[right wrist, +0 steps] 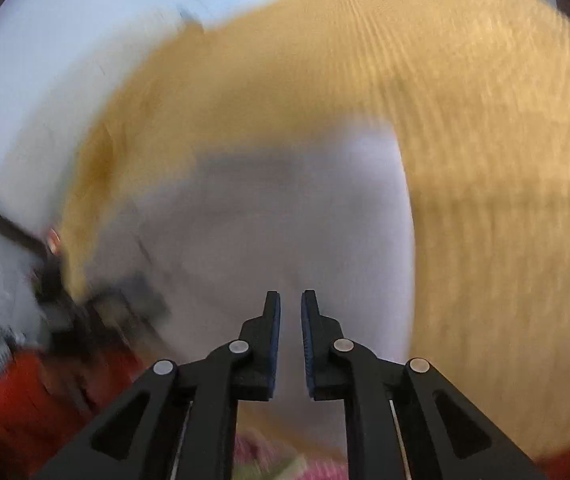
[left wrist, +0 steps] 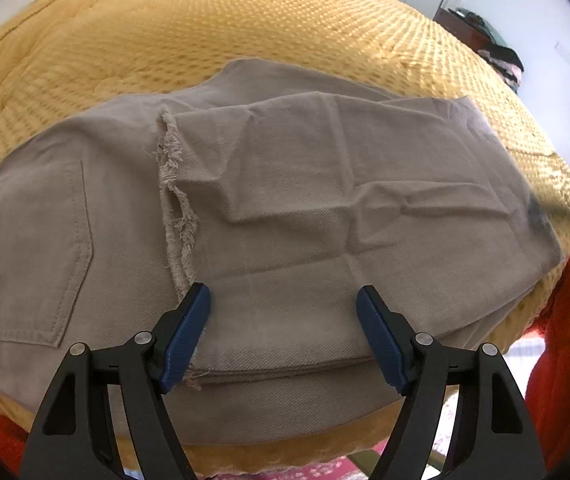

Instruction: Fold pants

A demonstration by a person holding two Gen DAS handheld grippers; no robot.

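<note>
- Pants (left wrist: 285,208), beige, lie folded over on the mustard-yellow bedspread (left wrist: 245,28), near its front edge
- A frayed hem (left wrist: 175,200) runs across the top layer, with a back pocket (left wrist: 33,256) to its left
- Stacked fold edges (left wrist: 285,368) face the camera at the near side
- Left gripper (left wrist: 283,300) points down at the pants, its 2 blue pads (left wrist: 187,336) spread wide over the near fold, nothing clamped between them
- Right gripper (right wrist: 290,300) shows in a heavily blurred view above the pale cloth (right wrist: 285,220); its fingers stand narrow, a thin slit between them, with nothing seen in it
- Orange-red fabric (left wrist: 565,340) sits at the right edge
</note>
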